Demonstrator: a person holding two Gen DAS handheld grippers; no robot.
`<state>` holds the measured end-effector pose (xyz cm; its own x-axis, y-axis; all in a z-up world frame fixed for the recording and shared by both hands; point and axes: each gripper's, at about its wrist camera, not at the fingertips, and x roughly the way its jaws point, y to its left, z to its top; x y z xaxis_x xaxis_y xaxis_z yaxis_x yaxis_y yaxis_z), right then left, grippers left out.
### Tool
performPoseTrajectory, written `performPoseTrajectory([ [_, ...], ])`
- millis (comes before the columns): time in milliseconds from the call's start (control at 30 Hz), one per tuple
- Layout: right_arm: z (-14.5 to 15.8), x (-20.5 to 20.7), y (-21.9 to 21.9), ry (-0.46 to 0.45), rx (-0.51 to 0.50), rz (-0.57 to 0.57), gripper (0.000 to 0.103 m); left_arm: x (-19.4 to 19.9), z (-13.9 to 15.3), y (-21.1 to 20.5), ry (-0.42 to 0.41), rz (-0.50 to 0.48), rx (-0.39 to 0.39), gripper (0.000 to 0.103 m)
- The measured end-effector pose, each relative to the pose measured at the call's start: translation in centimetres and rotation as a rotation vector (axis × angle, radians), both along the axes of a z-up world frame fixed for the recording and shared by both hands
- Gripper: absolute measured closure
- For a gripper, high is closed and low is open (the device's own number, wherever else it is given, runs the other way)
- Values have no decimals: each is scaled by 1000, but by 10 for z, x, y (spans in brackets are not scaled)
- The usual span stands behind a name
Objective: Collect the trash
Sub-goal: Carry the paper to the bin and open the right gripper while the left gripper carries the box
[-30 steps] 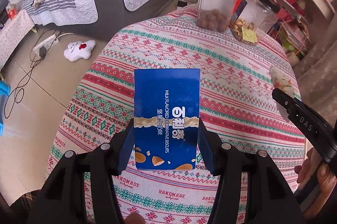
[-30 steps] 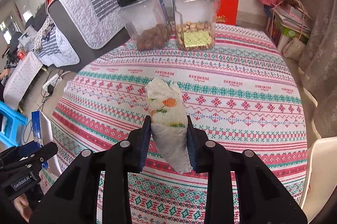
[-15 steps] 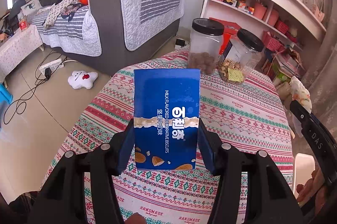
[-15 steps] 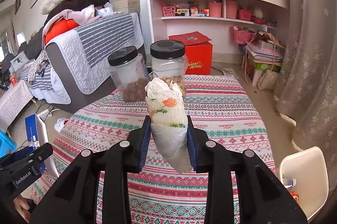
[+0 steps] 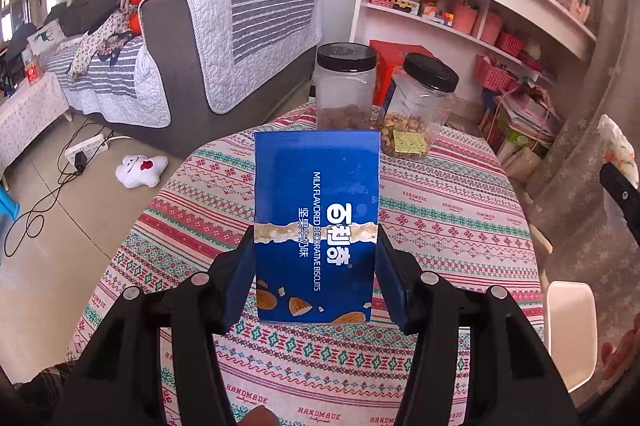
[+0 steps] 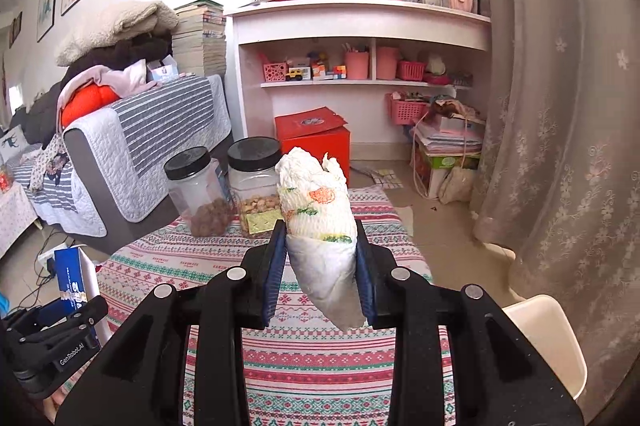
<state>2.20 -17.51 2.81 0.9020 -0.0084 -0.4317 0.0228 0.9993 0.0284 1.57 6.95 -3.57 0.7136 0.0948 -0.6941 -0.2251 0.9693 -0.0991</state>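
Trash fills both our grippers, lifted above the table. Our left gripper (image 5: 315, 278) pinches a flat blue biscuit box (image 5: 316, 226) by its long edges, the blue pads pressed against glossy cardboard printed with almonds and white lettering. Our right gripper (image 6: 320, 266) squeezes a crumpled paper wad (image 6: 318, 226), soft and wrinkled, white with orange and green print, tapering to a point below the pads.

Only the right wrist view shows the box's thin side and the left gripper's black body low at the left; the left wrist view catches just the wad's tip at its right edge. Beyond, a round table (image 5: 460, 209) wears a woven cloth banded in red, green and white. Two clear plastic jars (image 5: 346, 85) with black lids stand at its far edge, beside each other.
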Motion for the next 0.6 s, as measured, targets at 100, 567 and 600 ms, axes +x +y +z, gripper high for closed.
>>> performPoseTrajectory([
  [100, 7, -9, -20, -19, 0, -43, 73, -1, 1, -12, -4, -20, 5, 48],
  [567, 10, -49, -144, 11, -6, -330, 71, -4, 0, -92, 1, -161, 45, 48],
  [600, 8, -50, -153, 25, -7, -353, 71, -5, 0, -98, 2, -172, 47, 48],
])
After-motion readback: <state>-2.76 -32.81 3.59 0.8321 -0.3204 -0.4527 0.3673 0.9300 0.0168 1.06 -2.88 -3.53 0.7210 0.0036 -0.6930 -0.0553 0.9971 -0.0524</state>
